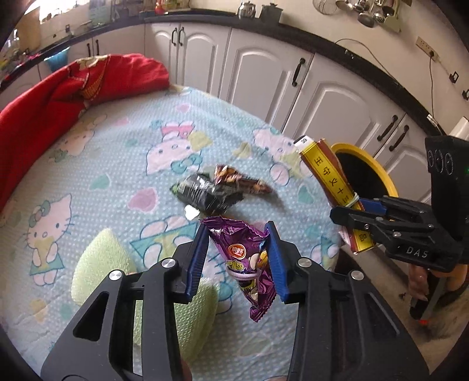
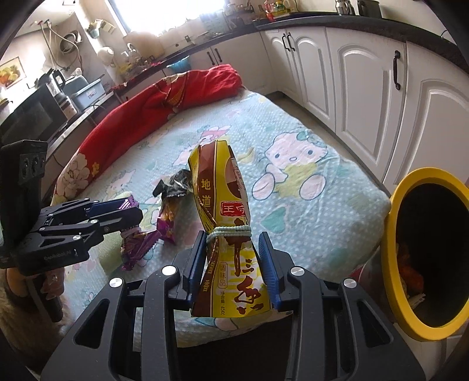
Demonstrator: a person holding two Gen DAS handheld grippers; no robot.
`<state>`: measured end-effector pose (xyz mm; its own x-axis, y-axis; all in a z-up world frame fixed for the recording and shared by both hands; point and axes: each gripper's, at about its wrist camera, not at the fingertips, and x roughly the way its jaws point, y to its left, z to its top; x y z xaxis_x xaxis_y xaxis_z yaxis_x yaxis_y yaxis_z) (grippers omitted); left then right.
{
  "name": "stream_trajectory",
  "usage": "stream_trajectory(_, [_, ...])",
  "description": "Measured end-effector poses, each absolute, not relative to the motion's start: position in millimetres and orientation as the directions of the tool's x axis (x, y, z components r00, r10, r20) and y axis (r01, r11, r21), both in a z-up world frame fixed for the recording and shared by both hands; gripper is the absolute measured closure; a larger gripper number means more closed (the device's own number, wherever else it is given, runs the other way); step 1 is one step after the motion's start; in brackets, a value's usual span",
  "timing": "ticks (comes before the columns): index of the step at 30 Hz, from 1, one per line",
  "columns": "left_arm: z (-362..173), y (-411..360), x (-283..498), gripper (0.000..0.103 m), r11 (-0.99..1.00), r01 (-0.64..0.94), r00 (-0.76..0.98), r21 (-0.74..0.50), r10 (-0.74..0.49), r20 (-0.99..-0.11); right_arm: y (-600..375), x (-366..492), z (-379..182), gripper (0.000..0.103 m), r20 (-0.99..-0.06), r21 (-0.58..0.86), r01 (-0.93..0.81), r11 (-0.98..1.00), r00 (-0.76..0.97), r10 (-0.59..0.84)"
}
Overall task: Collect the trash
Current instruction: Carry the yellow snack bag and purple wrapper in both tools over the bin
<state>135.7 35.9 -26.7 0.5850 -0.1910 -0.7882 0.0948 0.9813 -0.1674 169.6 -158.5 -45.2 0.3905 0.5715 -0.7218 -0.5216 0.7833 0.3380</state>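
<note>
Now my left gripper (image 1: 239, 258) pinches purple wrapper (image 1: 249, 260), right gripper (image 2: 231, 269) clamps yellow packet (image 2: 225, 234). Bin (image 2: 392, 263) at three o'clock. Risk: slick foil slips, drops short onto bed (image 2: 293, 211).

White kitchen cabinets (image 2: 363, 88), dark countertop (image 2: 351, 23), bright window (image 2: 164, 11), cartoon-print bedsheet (image 1: 102, 164), red quilt (image 1: 44, 96)

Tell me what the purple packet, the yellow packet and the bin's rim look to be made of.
Purple packet: thin plastic film, glossy; it crinkles and catches light, and its edge is serrated. Yellow packet: printed plastic or foil laminate, probably; shiny and creased, cinched by a band. Bin's rim: smooth moulded plastic by its look, an even yellow with a soft sheen.
</note>
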Motion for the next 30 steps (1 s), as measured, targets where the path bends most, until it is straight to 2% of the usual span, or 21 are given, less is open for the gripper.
stream_trajectory(30, [13.0, -72.9, 181.1, 0.071, 0.948, 0.243, 0.649, -0.204, -0.315, -0.693, -284.3, 192.3, -14.5, 0.069, -0.65, 0.357, -0.308, 0.882, 0.596, 0.471])
